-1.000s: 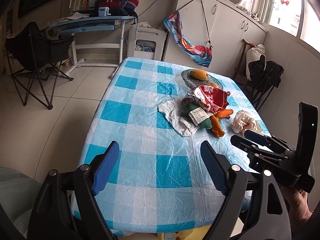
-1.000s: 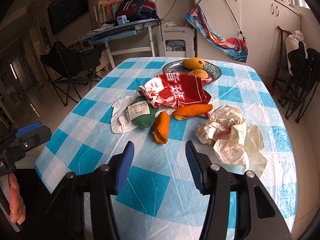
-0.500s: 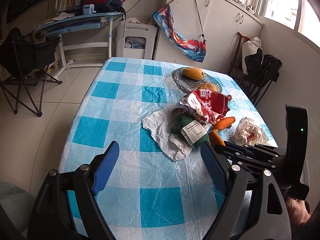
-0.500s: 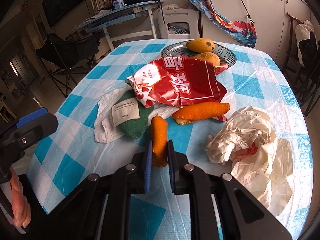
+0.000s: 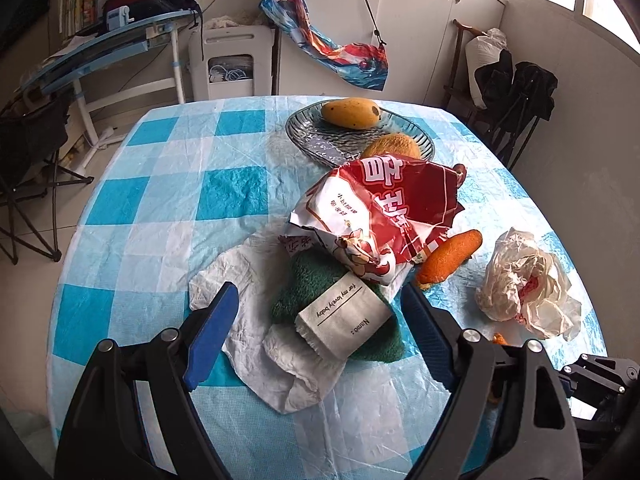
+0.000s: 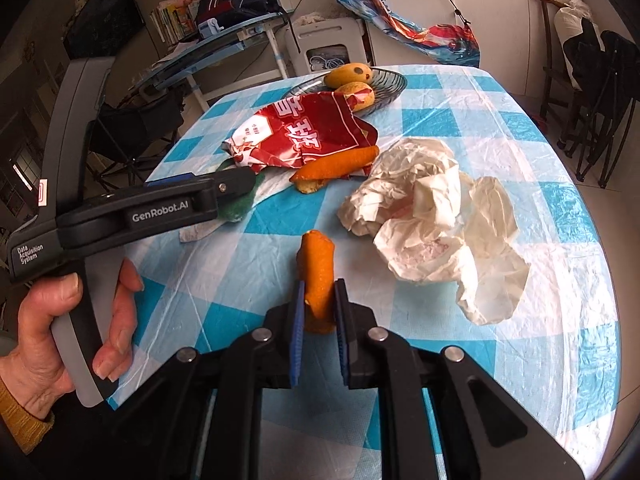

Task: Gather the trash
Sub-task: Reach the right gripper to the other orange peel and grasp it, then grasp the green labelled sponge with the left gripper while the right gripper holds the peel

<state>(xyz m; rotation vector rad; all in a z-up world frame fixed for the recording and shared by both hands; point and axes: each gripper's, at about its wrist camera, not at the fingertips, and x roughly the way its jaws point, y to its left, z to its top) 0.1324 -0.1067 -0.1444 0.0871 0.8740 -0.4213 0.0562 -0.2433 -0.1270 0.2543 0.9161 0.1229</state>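
Now the right gripper (image 6: 319,300) has its jaws clamped on one orange peel piece (image 6: 317,268), which stands up between the pads, its far end free above the checked surface (image 6: 460,128). Left gripper (image 5: 316,320) has jaws wide apart, nothing pressed between them; it hangs over the green cloth w/ paper label (image 5: 344,316), which lies on a white tissue (image 5: 256,320).

Landmark is the red snack bag (image 5: 388,208). Green cloth and tissue lie just on the near side of it, partly under its edge. A second orange peel (image 5: 450,260) touches the bag's right corner. The crumpled white plastic bag (image 5: 524,284) is further right of the bag, apart from it. Glass plate (image 5: 320,136) w/ two mangoes is behind the bag, touching it; I think this is not trash.

No bin is visible in either view, so I cannot tell where the trash must go.

To do this step well, I think: keep the right grip firm and lift the peel straight, bc the hold is only on its lower part and it may tip. For the left, lower the jaws around cloth and tissue together, pads reaching the surface, then close slowly so the thin tissue does not slip out
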